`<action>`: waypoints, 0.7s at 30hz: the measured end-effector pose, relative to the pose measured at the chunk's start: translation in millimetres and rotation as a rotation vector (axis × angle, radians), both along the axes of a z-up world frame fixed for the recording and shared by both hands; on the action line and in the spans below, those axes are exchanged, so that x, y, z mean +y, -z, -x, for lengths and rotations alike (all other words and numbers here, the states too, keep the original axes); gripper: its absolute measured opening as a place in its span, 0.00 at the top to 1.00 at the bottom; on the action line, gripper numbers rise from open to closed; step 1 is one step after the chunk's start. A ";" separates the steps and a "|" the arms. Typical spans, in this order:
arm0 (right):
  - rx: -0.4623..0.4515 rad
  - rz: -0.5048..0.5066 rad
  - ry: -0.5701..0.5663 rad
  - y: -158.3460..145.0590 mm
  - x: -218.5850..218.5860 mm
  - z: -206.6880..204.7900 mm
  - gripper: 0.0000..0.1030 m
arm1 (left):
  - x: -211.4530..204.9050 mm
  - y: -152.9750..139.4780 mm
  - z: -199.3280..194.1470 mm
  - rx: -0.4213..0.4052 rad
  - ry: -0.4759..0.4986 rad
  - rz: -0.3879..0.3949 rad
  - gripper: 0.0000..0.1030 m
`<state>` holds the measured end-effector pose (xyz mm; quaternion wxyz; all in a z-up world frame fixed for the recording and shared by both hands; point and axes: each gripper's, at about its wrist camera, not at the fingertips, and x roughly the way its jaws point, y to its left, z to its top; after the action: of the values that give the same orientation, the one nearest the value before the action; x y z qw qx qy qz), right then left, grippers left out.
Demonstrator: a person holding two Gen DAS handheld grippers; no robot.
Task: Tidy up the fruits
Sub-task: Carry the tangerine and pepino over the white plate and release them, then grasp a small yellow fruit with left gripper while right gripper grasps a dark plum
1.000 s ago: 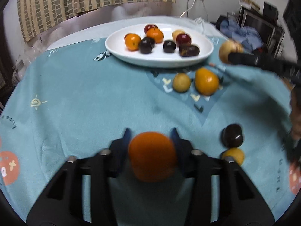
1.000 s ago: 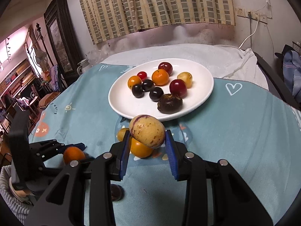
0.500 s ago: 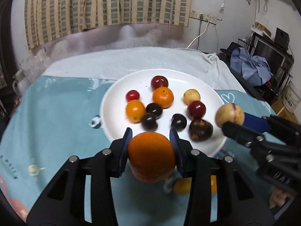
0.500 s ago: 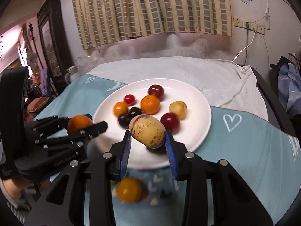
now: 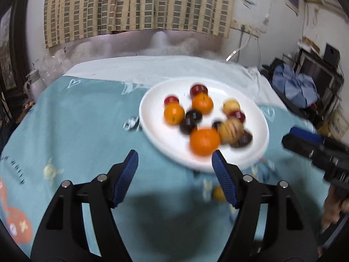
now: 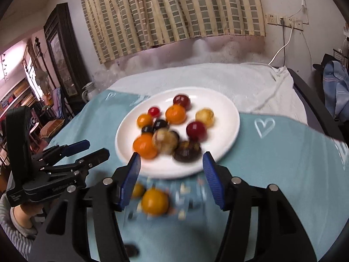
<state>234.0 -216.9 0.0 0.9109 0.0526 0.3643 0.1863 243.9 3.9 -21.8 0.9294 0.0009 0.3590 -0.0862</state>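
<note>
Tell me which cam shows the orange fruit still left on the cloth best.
Right wrist. The orange fruit lies whole, if blurred, on the cloth below the plate. Left wrist shows only a sliver, hidden by its own tongs' right finger.

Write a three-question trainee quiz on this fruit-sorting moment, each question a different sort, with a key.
1. True or false: the left gripper holds an orange.
2. Where does the large orange lie? A) on the white plate B) on the blue cloth C) between the right gripper pads
3. Fill in: the yellow-orange fruit off the plate lies on the blue ____.

Key: 1 false, its jaws are opening with nothing between them. 2 A. 3 cloth.
</note>
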 end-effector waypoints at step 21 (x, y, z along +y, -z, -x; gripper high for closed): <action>0.076 -0.034 0.017 30.1 -25.1 53.5 0.43 | -72.7 48.8 123.6 0.064 0.408 -0.142 0.40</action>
<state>180.5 -242.0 -30.0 0.8970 0.0784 0.3948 0.1827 120.3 -68.9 -70.6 0.8783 0.1362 0.3861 -0.2471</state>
